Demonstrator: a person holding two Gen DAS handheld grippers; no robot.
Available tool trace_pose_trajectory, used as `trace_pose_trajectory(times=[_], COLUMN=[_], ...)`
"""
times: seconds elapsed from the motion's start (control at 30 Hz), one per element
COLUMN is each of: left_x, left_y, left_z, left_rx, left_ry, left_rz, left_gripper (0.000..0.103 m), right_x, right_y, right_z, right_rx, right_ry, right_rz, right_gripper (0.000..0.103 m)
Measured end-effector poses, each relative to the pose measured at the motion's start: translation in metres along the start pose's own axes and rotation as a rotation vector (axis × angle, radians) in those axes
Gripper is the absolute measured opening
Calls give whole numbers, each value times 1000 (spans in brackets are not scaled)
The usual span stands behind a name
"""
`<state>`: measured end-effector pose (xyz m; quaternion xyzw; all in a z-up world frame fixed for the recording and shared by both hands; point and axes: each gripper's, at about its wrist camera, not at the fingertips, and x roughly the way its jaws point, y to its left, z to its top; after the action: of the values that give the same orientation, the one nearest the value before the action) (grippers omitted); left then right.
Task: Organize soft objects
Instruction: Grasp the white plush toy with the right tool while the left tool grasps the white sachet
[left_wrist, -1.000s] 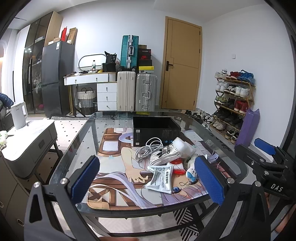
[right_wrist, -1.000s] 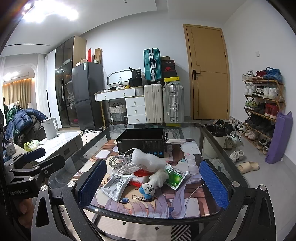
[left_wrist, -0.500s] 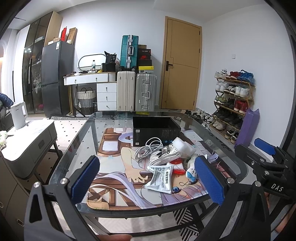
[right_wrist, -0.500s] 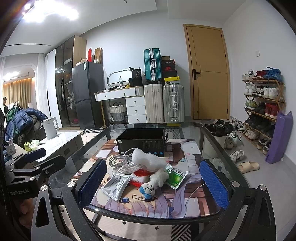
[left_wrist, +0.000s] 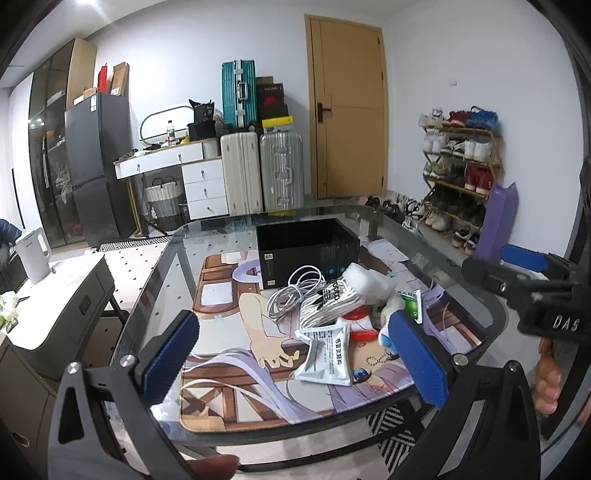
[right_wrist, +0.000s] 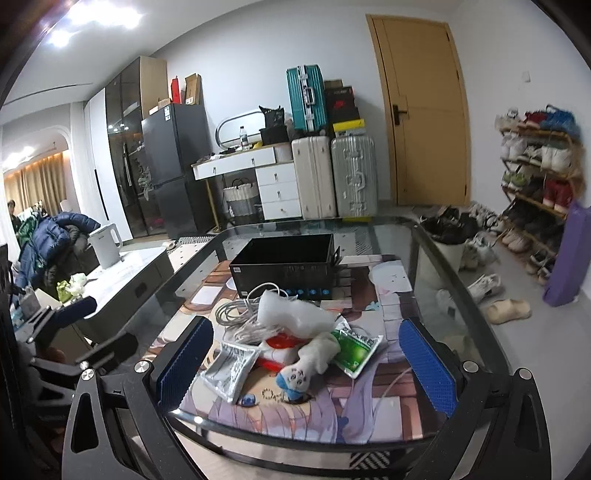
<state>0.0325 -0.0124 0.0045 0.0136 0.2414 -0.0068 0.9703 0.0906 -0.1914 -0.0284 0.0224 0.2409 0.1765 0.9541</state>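
A heap of items lies on the printed mat (left_wrist: 236, 332) of a glass table (right_wrist: 454, 295). It holds a coiled white cable (left_wrist: 291, 295), a striped white fabric piece (left_wrist: 332, 302), a white foam wrap (right_wrist: 295, 314), a silver pouch (right_wrist: 229, 369), a green pouch (right_wrist: 356, 347), a red item (right_wrist: 280, 341) and a small plush toy (right_wrist: 310, 363). An open black box (right_wrist: 284, 264) stands behind the heap. My left gripper (left_wrist: 295, 356) and right gripper (right_wrist: 306, 367) are both open, short of the table's near edge, holding nothing.
A low white side table (left_wrist: 62, 291) with a kettle (left_wrist: 33, 254) stands to the left. Suitcases (left_wrist: 262, 173), a drawer unit and a fridge line the far wall. A shoe rack (right_wrist: 539, 177) and loose shoes on the floor are on the right. A hand (left_wrist: 546, 380) holds the right gripper.
Both cameras have tilted a little. The right gripper sits higher in the left wrist view. The heap on the table has not moved, and both grippers stay open.
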Motion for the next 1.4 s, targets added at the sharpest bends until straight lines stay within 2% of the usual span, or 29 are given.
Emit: trace_pose_trajectory(times=[0.17,0.33,0.43,0.53,0.57,0.73,0.83,0.93,1.07,1.2,1.33,1.4], left_x=[33,65,87,113,120,142,146,154,162,164,166,166], left_y=[-3,-6,-7,-13,-14,-17,-21,-23,-22,-22,-25,-25], left_z=[15,23,21,9,7,-7,-15,-25,-32,-36,-38,-38], left_rx=[36,50,64,82,82,76,92,92,82,94,96,90], left_ry=[88,178,247,355,383,448,458,503,529,537,541,545], left_rz=[-12,-44,-49,-94,-104,-87,-74,-102,-87,-63,-66,-72], left_gripper=[103,103,103,103,103,103,103,103,103,102,93,93], right_x=[34,77,107,131,139,161,172,182,184,186,185,184], right_y=[-12,-25,-29,-28,-27,-29,-29,-31,-27,-23,-18,-16], right_z=[24,35,29,18,13,-11,-24,-35,-30,-33,-33,-33], right_rx=[5,27,54,68,73,126,147,172,147,145,101,80], right_ry=[76,210,340,457,486,595,634,678,644,657,652,648], right_rz=[-14,13,45,74,89,131,125,121,115,116,123,127], right_gripper=[102,102,102,86,84,82,77,75,73,62,57,55])
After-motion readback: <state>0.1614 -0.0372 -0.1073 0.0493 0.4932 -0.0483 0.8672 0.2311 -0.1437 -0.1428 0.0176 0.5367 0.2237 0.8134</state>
